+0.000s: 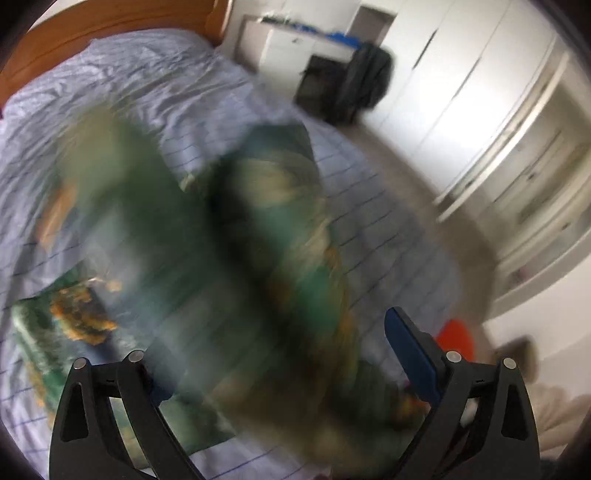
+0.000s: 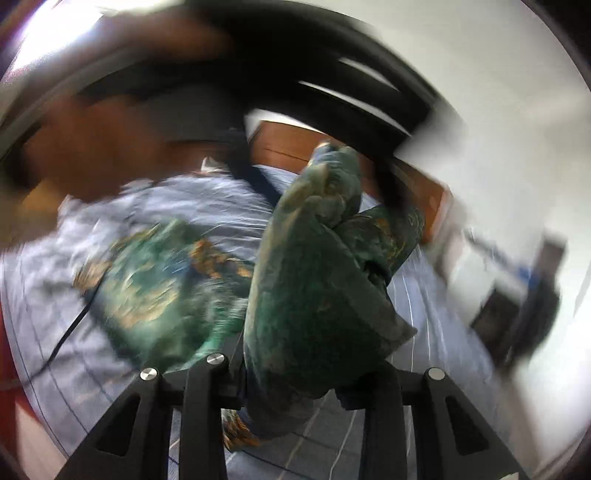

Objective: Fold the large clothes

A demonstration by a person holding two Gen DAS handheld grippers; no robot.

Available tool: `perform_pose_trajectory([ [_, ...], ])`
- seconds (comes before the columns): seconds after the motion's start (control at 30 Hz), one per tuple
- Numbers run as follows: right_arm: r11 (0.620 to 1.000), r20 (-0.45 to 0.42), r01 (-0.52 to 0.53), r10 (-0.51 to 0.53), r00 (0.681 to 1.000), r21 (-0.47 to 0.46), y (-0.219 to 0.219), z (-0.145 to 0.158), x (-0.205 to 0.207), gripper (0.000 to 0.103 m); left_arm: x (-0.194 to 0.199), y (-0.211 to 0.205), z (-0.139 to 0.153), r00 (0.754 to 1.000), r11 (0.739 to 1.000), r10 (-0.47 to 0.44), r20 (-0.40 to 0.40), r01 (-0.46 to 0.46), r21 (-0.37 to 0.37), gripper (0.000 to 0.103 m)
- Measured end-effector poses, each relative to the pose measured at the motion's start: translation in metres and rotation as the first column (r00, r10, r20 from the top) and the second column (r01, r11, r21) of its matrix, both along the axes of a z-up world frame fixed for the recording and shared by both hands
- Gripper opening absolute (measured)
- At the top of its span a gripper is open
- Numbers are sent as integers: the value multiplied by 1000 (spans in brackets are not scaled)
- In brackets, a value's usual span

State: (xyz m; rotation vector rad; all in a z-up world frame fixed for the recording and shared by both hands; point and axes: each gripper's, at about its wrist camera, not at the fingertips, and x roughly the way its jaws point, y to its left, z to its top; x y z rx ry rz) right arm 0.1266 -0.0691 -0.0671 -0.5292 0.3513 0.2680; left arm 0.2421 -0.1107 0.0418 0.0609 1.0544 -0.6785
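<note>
A large green garment with orange and yellow print [image 1: 280, 236] is in the air above the bed, blurred by motion. Part of it lies on the sheet [image 1: 70, 325]. My left gripper [image 1: 273, 354] is open, its blue-padded right finger [image 1: 410, 350] apart from the left one, with the cloth hanging between and in front of them. In the right wrist view my right gripper [image 2: 295, 373] is shut on a bunched fold of the green garment [image 2: 314, 295], which rises in front of the camera. More of the garment [image 2: 159, 280] lies on the bed behind.
The bed has a pale blue lined sheet [image 1: 155, 85] and a wooden headboard [image 1: 92, 26]. White wardrobes [image 1: 461, 74] and a dark chair with a bag [image 1: 354, 81] stand beyond the bed. An orange object [image 1: 454, 336] lies on the floor. A person's arm [image 2: 92, 147] is close by.
</note>
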Motion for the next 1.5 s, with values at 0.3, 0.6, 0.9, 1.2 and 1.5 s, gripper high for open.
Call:
perform_pose_trajectory([
  [0.3,976,-134,-218,219,967,24,30,-5,1,57,15,78,-30,991,991,124,-46,-122,47,30],
  [0.6,929,-362,-114,248,899,352,-17,21,82,35,45,220,-66,964,964,246,-103,-255,-78,34],
  [0.9,918,-526,-167,348,776,360,41,-40,128,28,40,275,-129,930,918,308,-200,-346,-195,49],
  [1.2,916,-643,-24,300,705,400,36,-82,148,23,44,303,-179,900,839,304,-312,-408,-360,52],
  [1.5,918,-601,-26,281,748,397,65,-16,210,29,35,298,-174,903,834,305,-302,-407,-374,53],
])
